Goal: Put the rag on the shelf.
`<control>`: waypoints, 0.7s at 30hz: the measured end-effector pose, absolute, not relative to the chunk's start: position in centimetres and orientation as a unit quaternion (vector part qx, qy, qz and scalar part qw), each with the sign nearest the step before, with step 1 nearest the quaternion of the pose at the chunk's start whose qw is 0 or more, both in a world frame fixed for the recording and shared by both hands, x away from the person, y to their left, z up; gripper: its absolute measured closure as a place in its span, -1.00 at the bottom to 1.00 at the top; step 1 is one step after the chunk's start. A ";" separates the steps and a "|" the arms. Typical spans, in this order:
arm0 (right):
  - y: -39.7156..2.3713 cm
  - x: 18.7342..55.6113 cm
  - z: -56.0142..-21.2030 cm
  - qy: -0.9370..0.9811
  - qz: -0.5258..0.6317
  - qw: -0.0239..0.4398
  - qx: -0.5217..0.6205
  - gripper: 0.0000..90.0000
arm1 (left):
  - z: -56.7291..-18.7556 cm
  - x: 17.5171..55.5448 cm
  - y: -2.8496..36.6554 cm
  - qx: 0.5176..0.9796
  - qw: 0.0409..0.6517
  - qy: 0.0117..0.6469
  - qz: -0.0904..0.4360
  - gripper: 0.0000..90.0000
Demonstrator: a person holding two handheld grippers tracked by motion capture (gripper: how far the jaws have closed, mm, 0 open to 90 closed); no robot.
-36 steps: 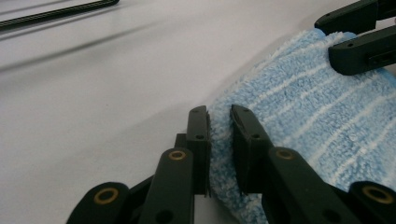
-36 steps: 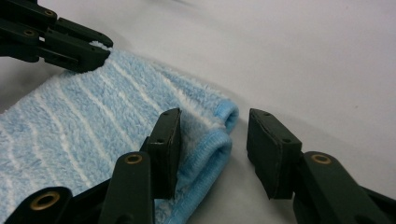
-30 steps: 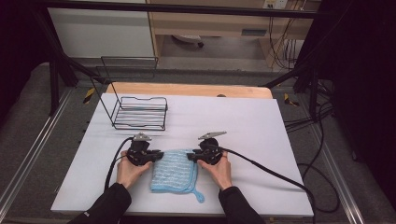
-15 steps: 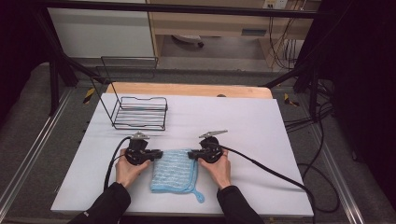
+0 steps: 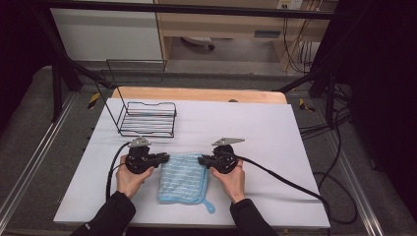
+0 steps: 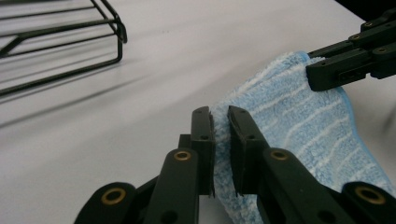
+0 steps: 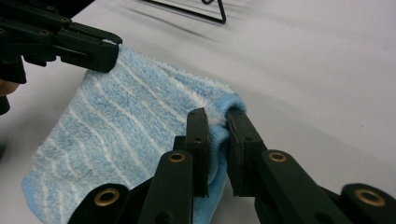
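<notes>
Barely shifted since the earlier frames: both hands in the same spots, cloth in the same place. Left hand-held gripper [image 5: 164, 158] clamped on the far left corner of the light blue striped terry cloth [image 5: 183, 178], jaws nearly closed with the pile pinched between. Right hand-held gripper [image 5: 201, 160] clamped likewise on the far right corner, folded hem caught between its jaws. Cloth spread on the white bench [image 5: 275, 132] near the front edge, long axis running from the far edge between the grippers toward the person, small hanging loop at the near right corner. Black wire rack [image 5: 147, 119] well apart, toward the far left.
</notes>
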State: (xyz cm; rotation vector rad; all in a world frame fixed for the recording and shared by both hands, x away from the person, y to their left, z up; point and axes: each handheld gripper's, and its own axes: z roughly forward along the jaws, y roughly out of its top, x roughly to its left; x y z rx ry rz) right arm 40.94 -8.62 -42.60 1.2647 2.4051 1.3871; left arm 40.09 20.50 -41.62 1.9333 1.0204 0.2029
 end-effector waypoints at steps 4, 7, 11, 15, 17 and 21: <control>-8.8 40.5 -41.8 0.781 0.469 0.050 0.409 0.80 | -40.8 39.6 20.6 0.781 0.465 0.407 0.092 0.80; -9.0 40.2 -41.3 0.776 0.479 0.054 0.406 0.81 | -40.2 39.2 20.6 0.779 0.472 0.400 0.099 0.80; -9.2 39.9 -40.7 0.771 0.489 0.059 0.403 0.83 | -39.4 38.8 20.5 0.777 0.480 0.393 0.107 0.81; -9.4 39.6 -40.1 0.767 0.498 0.062 0.398 0.84 | -38.7 38.5 20.5 0.775 0.487 0.386 0.111 0.81; -9.5 39.4 -39.8 0.764 0.504 0.063 0.398 0.84 | -38.4 38.3 20.5 0.775 0.490 0.382 0.115 0.81; -9.6 39.1 -39.1 0.763 0.508 0.074 0.391 0.85 | -37.8 38.0 20.4 0.774 0.494 0.376 0.126 0.81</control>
